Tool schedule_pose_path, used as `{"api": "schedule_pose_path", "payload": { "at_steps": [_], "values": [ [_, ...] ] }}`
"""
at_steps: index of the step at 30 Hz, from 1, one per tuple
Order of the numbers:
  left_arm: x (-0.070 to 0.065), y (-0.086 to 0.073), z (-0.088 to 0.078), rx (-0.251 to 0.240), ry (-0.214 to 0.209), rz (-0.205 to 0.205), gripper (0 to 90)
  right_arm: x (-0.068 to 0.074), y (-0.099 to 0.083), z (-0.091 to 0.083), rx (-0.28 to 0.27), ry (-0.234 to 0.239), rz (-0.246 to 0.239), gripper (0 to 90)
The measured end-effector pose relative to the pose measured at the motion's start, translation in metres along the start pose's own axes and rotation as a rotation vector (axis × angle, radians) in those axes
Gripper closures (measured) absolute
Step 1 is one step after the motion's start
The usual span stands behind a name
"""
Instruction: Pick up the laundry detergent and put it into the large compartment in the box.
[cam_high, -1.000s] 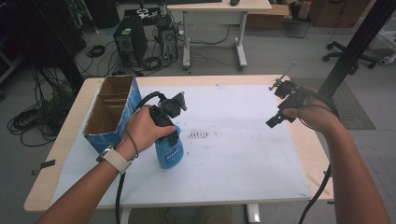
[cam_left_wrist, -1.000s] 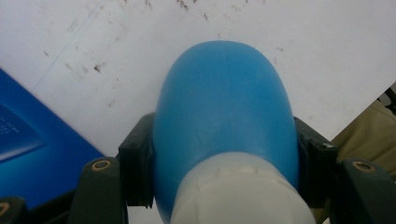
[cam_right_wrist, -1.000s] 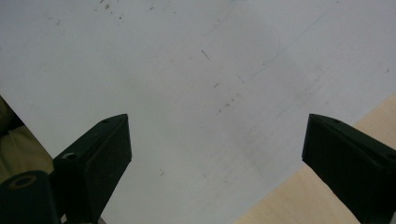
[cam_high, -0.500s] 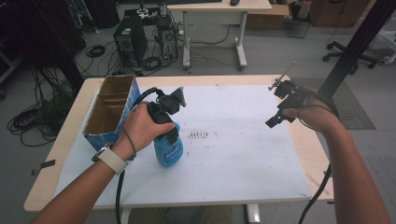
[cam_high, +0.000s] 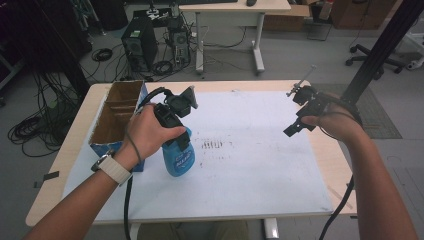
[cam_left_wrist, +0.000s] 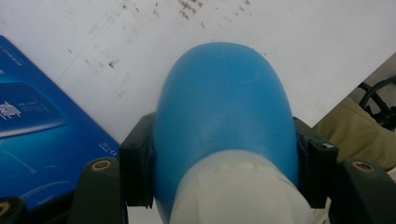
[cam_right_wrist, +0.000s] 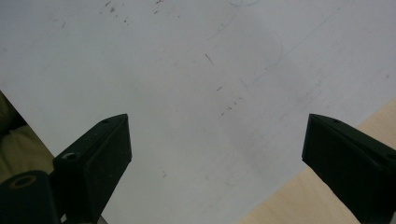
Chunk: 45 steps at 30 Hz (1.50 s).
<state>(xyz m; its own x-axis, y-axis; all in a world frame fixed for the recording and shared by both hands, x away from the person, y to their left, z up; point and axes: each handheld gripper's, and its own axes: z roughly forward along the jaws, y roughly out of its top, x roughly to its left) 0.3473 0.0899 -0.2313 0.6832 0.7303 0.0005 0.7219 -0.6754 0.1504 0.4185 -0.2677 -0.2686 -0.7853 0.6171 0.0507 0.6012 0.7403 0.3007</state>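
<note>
A blue spray bottle (cam_high: 178, 158) with a pale neck stands upright beside an open blue cardboard box (cam_high: 116, 119). My left gripper (cam_high: 173, 139) is shut on the bottle's upper body. In the left gripper view both black pads press the sides of the bottle (cam_left_wrist: 224, 107), which I see from above against the white sheet, with the box (cam_left_wrist: 37, 135) at the left. My right gripper (cam_high: 296, 113) hovers over the right side of the table. In the right gripper view the right gripper (cam_right_wrist: 215, 158) is open, with nothing between its jaws.
A stained white sheet (cam_high: 250, 165) covers most of the wooden table (cam_high: 345, 165). The box has dividers inside. Beyond the table are a computer tower (cam_high: 136, 45), cables on the floor, a second desk and a black pole (cam_high: 380, 50) at the right.
The left hand has lifted the bottle slightly and drawn it a little towards the box. The right hand has stayed put.
</note>
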Motion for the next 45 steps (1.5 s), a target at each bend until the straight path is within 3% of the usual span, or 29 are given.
{"api": "schedule_pose_path", "payload": {
  "at_steps": [18, 45],
  "values": [
    [-0.001, -0.001, -0.03, 0.001, 0.015, -0.039, 37.4, 0.003, 0.005, 0.0, -0.001, -0.002, -0.012, 8.4],
    [0.011, -0.004, -0.088, -0.043, 0.027, -0.109, 37.5, 0.004, 0.012, 0.002, 0.004, 0.004, -0.031, 8.4]
  ]
}}
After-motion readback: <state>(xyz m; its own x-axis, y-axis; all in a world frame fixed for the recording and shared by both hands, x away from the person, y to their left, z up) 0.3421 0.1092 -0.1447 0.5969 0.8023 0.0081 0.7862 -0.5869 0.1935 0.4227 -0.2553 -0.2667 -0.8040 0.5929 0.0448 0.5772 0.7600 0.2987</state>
